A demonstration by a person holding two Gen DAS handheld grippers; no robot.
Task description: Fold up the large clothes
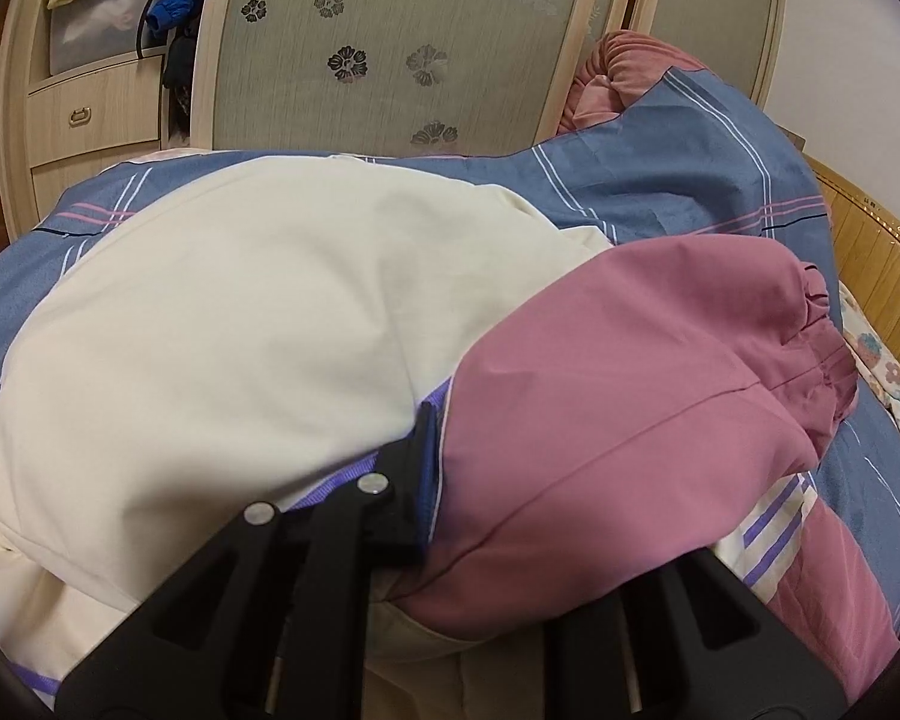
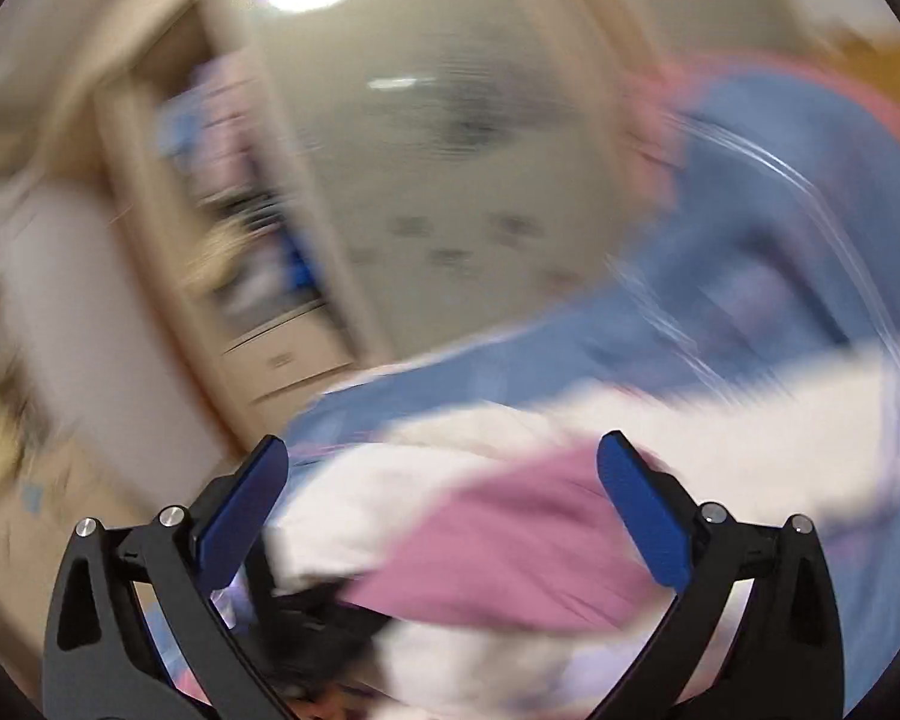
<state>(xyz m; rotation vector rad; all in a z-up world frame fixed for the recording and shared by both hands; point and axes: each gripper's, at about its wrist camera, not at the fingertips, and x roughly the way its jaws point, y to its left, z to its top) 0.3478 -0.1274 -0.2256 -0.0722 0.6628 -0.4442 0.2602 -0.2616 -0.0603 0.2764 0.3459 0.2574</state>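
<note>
The cream-and-pink jacket (image 1: 306,312) lies spread on the blue plaid quilt (image 1: 708,180) of the bed. The left gripper (image 1: 417,468) pinches its seam shut, best kept as an anchor. The right gripper (image 2: 444,504) hangs open, empty; the pink sleeve (image 1: 660,360) ends near the bed's right edge, with more open quilt far.

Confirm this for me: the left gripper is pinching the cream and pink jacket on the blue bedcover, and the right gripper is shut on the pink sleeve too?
Not quite. The right gripper stands wide open, holding nothing, per the right wrist view. The left gripper does pinch the jacket on the bedcover.
</note>
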